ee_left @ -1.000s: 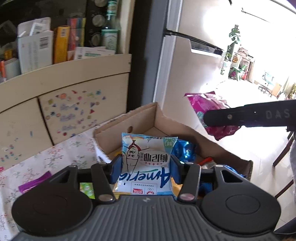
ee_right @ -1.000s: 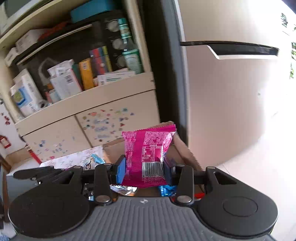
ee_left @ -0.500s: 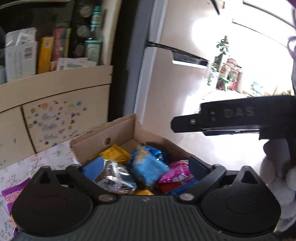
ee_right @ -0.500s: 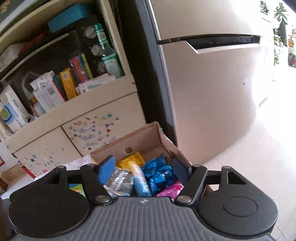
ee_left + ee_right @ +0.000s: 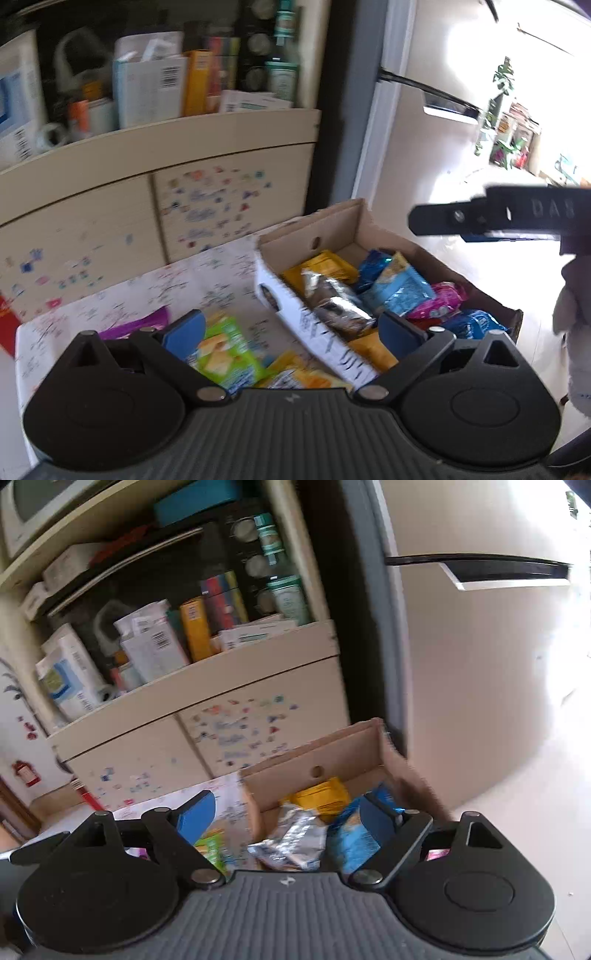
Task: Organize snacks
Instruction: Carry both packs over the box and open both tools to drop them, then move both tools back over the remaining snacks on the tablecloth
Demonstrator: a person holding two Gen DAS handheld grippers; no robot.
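Observation:
A cardboard box (image 5: 332, 225) stands on the table and holds several snack packets: yellow (image 5: 325, 267), silver (image 5: 332, 302), light blue (image 5: 402, 288), pink (image 5: 439, 302). My left gripper (image 5: 291, 332) is open and empty, above the box's left wall. On the table left of the box lie a green packet (image 5: 225, 347), a yellow packet (image 5: 295, 373) and a purple packet (image 5: 136, 325). My right gripper (image 5: 286, 818) is open and empty above the box (image 5: 314, 753); its side shows in the left wrist view (image 5: 495, 216).
The table has a floral cloth (image 5: 147, 291). Behind it is a cream cabinet with stickers (image 5: 207, 210) and a shelf of boxes and bottles (image 5: 155, 88). A fridge (image 5: 480, 664) stands to the right. The box's right side is at the table edge.
Both grippers let go of their packets, the white one from the left and the pink one from the right, and opened. Both views have since shifted left, showing the loose packets on the table.

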